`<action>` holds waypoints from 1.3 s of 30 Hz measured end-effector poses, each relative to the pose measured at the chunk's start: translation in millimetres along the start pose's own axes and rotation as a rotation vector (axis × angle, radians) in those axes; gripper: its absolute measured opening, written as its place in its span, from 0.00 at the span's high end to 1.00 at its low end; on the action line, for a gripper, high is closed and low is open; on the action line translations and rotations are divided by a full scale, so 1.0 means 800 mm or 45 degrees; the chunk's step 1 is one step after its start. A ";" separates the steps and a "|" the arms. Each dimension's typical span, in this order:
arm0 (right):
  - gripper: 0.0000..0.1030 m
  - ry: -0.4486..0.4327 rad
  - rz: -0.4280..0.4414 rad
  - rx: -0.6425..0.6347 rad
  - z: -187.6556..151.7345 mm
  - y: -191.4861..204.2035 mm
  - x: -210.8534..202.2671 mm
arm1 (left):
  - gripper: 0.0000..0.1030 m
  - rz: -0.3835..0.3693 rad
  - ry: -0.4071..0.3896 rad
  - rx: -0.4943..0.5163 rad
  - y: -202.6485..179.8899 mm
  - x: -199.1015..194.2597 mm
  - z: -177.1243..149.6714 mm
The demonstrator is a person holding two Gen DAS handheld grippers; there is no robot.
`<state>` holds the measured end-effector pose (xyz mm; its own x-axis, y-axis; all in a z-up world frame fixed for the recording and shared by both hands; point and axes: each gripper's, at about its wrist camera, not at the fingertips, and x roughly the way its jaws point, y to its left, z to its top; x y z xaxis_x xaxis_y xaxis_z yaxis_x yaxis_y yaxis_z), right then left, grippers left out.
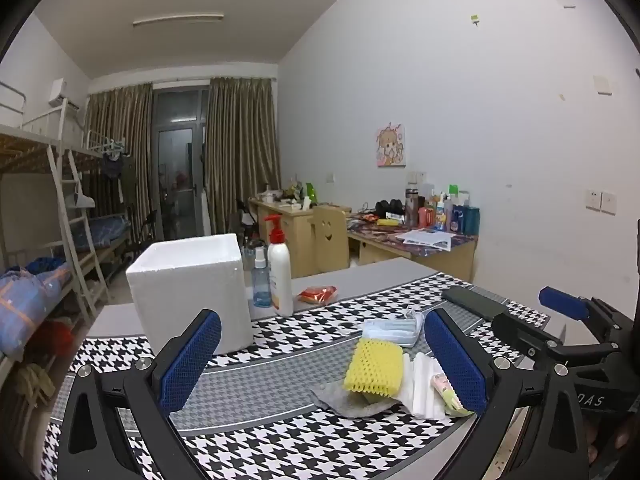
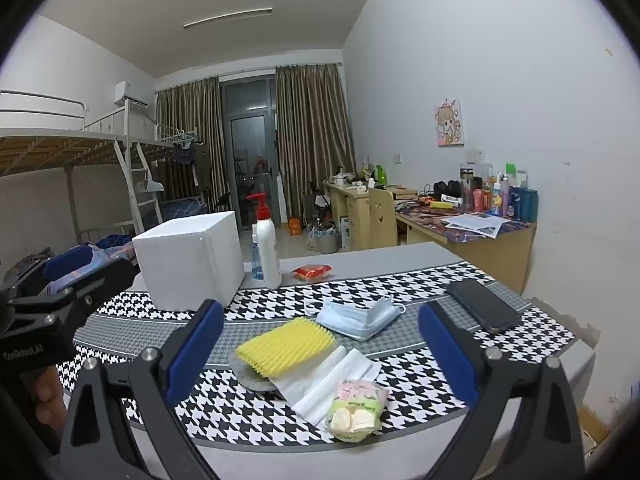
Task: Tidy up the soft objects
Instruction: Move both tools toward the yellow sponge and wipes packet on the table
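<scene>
Grey cloth [image 2: 248, 376] half under sponge [image 2: 286, 346]

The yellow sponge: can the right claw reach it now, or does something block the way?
Probably yes. The right claw is open and holds nothing, and the yellow sponge lies just ahead between its fingers, on top of a grey cloth, with nothing over it.

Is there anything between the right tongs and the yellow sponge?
Nothing visible blocks it. The right tongs are open and empty, and the yellow sponge lies in plain sight just ahead, on a grey cloth. The tissue pack sits nearer, off to the right.
</scene>
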<state>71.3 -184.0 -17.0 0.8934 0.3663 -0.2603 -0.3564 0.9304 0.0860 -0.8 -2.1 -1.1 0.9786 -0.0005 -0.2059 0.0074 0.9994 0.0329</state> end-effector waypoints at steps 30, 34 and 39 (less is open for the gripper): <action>0.03 0.015 -0.011 0.005 0.003 -0.001 0.004 | 0.01 -0.002 0.065 -0.053 0.013 0.020 -0.002; 0.03 0.019 -0.014 0.007 0.003 -0.002 0.006 | 0.01 0.003 0.072 -0.057 0.015 0.023 -0.001; 0.03 0.028 -0.013 0.013 0.003 -0.005 0.012 | 0.01 0.010 0.074 -0.063 0.017 0.026 0.000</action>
<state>81.8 -184.1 -17.3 0.8907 0.3565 -0.2820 -0.3445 0.9342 0.0930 19.9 11.5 -5.2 0.9649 0.0080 -0.2624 -0.0119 0.9998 -0.0131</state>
